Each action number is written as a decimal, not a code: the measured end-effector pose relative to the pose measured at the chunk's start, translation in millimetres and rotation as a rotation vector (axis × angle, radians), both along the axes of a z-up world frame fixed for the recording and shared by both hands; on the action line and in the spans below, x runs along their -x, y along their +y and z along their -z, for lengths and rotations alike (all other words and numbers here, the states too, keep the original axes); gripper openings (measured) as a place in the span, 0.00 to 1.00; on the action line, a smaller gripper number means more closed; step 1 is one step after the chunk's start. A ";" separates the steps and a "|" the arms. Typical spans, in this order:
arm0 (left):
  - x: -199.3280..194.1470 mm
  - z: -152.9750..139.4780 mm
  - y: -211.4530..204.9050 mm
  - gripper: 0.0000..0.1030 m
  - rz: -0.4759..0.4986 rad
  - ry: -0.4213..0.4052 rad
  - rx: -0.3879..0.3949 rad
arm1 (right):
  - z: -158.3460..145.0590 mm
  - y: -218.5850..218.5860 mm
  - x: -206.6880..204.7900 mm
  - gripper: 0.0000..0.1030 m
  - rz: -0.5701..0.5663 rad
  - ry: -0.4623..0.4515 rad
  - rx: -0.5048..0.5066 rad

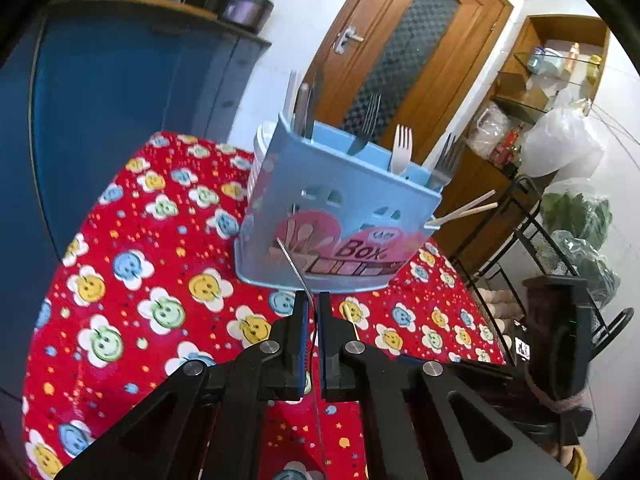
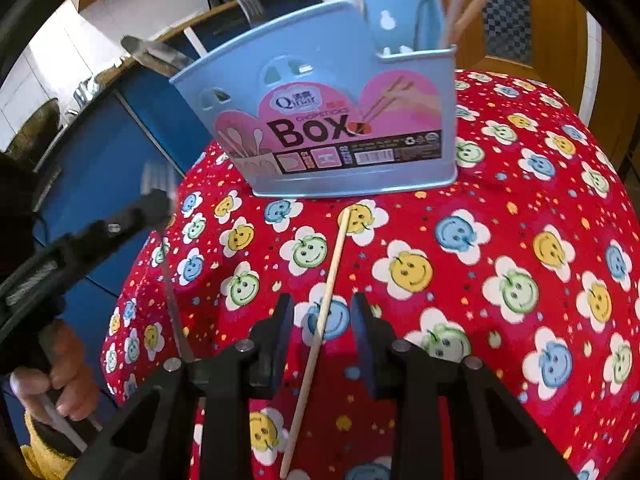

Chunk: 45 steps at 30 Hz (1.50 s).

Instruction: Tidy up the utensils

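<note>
While the left gripper (image 1: 313,308) clamps a thin, stiff, slippery knife (image 1: 291,262) at the box's (image 1: 340,216) six o'clock, the right gripper (image 2: 322,312) straddles, open, a light chopstick (image 2: 320,332) best pinched mid-shaft.

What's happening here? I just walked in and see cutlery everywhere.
A person is sorting utensils into a blue chopsticks box on a red smiley tablecloth. The left tool is shut on a thin metal utensil, seen edge-on and lifted off the cloth in front of the box. The right tool hangs open over a single chopstick lying on the cloth. Forks and chopsticks already stand in the box.
</note>
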State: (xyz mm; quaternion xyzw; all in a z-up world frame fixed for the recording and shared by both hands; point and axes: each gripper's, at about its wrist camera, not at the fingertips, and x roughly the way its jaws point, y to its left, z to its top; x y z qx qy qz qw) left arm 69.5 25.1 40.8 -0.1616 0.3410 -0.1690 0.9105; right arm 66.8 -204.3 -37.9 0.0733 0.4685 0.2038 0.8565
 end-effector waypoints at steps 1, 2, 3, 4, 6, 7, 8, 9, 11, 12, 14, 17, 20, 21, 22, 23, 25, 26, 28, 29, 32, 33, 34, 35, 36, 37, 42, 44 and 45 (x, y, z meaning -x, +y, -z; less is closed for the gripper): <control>1.4 -2.5 1.6 0.03 0.000 -0.009 0.001 | 0.8 3.3 -2.8 0.31 -0.004 0.004 0.013; 2.6 -4.9 3.2 0.03 -0.001 -0.018 0.001 | 1.7 5.7 -5.4 0.31 -0.006 0.008 0.026; 3.6 -6.5 2.4 0.03 -0.002 -0.023 0.001 | 2.5 8.8 -8.0 0.31 -0.007 0.013 0.042; 4.4 -8.5 3.5 0.03 -0.001 -0.030 0.001 | 3.5 11.9 -10.4 0.31 -0.007 0.017 0.059; 6.4 -11.7 5.6 0.03 0.001 -0.047 0.004 | 5.4 17.8 -14.6 0.31 -0.011 0.027 0.082; 7.0 -12.9 5.9 0.03 0.002 -0.054 0.006 | 6.5 20.7 -16.5 0.31 -0.011 0.033 0.092; 7.5 -14.2 6.1 0.03 0.002 -0.060 0.007 | 8.0 22.6 -18.2 0.31 -0.009 0.040 0.102; 8.2 -15.0 6.2 0.03 0.002 -0.064 0.008 | 10.3 24.1 -19.8 0.31 -0.007 0.050 0.111; 8.9 -16.5 8.5 0.03 0.002 -0.071 0.008 | 11.8 25.2 -21.3 0.31 0.001 0.048 0.112; 9.3 -16.6 8.7 0.03 0.001 -0.071 0.008 | 12.0 25.8 -22.0 0.31 0.001 0.051 0.114; 10.0 -16.9 11.1 0.03 -0.005 -0.070 0.008 | 12.0 27.5 -24.2 0.30 0.002 0.052 0.112; 9.9 -16.2 13.4 0.03 -0.011 -0.069 0.015 | 13.0 27.5 -27.0 0.18 -0.001 0.048 0.129; 9.9 -15.7 14.0 0.03 -0.017 -0.064 0.014 | 13.8 19.7 -31.1 0.09 0.020 0.063 0.113; 9.8 -15.9 13.0 0.03 -0.018 -0.063 0.014 | 14.6 17.0 -32.8 0.08 0.027 0.069 0.098; 10.0 -16.1 12.6 0.03 -0.018 -0.063 0.013 | 14.5 14.6 -33.6 0.07 0.031 0.071 0.088; 9.9 -16.2 12.7 0.03 -0.018 -0.063 0.013 | 14.4 13.8 -32.7 0.07 0.036 0.069 0.082; 11.6 -17.9 11.4 0.03 -0.012 -0.070 0.006 | 13.8 13.1 -28.2 0.07 0.034 0.062 0.073; 13.2 -19.6 10.2 0.03 -0.010 -0.077 -0.001 | 13.3 12.7 -25.7 0.06 0.031 0.060 0.061; 17.0 -23.4 8.2 0.02 -0.009 -0.094 -0.018 | 9.8 10.8 -16.6 0.06 0.025 0.046 0.033; 19.5 -26.0 6.9 0.02 -0.009 -0.107 -0.027 | 8.1 12.2 -11.9 0.06 0.023 0.034 0.026; 25.8 -33.1 6.3 0.02 -0.004 -0.131 -0.025 | -2.0 9.1 3.9 0.06 0.012 -0.016 -0.006; 28.0 -35.6 6.4 0.02 -0.003 -0.138 -0.021 | -6.4 6.8 9.3 0.06 0.012 -0.035 -0.017; 30.7 -38.8 6.7 0.02 -0.003 -0.148 -0.016 | -11.4 4.3 15.0 0.06 0.011 -0.055 -0.029; 32.7 -41.3 6.9 0.02 -0.003 -0.155 -0.013 | -15.8 1.6 20.6 0.06 0.011 -0.074 -0.042; 34.0 -43.4 7.2 0.02 -0.003 -0.160 -0.011 | -19.7 -0.9 25.0 0.06 0.012 -0.088 -0.053; 36.6 -46.5 7.6 0.02 -0.004 -0.169 -0.008 | -24.1 -3.7 30.7 0.06 0.015 -0.109 -0.066; 48.0 -62.1 8.2 0.02 -0.004 -0.214 -0.001 | -47.1 -11.3 59.8 0.06 0.052 -0.250 -0.109; 53.5 -70.0 7.8 0.02 0.001 -0.246 -0.002 | -58.3 -10.4 69.5 0.06 0.062 -0.326 -0.107; 54.8 -72.3 7.0 0.02 0.001 -0.253 -0.005 | -61.5 -9.9 71.6 0.06 0.067 -0.346 -0.104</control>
